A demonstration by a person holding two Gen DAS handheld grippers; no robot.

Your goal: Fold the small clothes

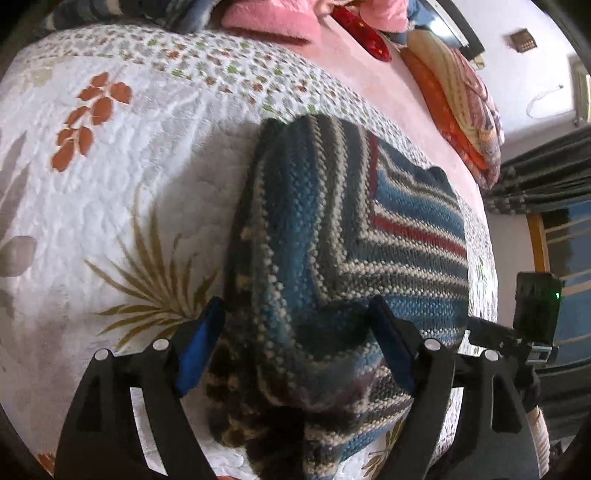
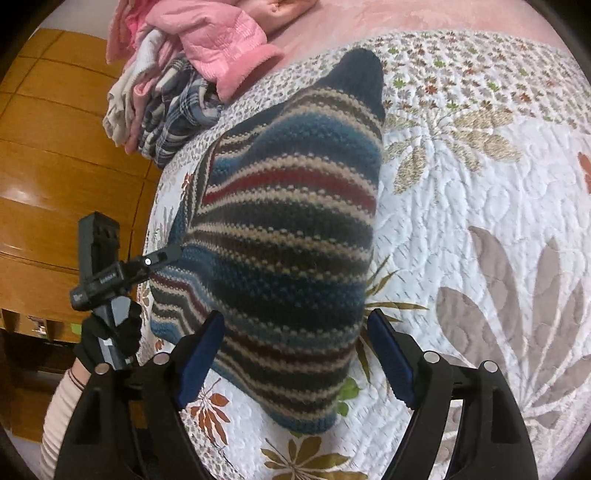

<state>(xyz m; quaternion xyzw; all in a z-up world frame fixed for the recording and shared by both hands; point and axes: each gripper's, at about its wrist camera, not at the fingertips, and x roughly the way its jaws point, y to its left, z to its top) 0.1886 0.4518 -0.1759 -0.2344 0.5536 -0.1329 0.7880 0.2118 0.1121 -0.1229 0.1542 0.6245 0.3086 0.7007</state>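
Observation:
A striped knit sweater (image 1: 343, 236) in blue, grey, cream and red lies folded on the white floral bedspread (image 1: 110, 206). My left gripper (image 1: 295, 332) is open, its blue-padded fingers (image 1: 203, 343) straddling the sweater's near end, which bulges between them. In the right wrist view the same sweater (image 2: 288, 236) runs away from me, a dark sleeve tip at its far end. My right gripper (image 2: 295, 350) is open too, one finger over the sweater's near edge and the other over the bedspread (image 2: 480, 221) beside it. Each gripper appears in the other's view, the left one (image 2: 107, 280) held by a gloved hand.
A heap of pink and plaid clothes (image 2: 184, 74) lies at the bed's far left corner. Stacked folded blankets (image 1: 461, 110) and a red item (image 1: 362, 29) sit along the pink sheet. A wooden cabinet (image 2: 55, 166) stands close to the bed's edge.

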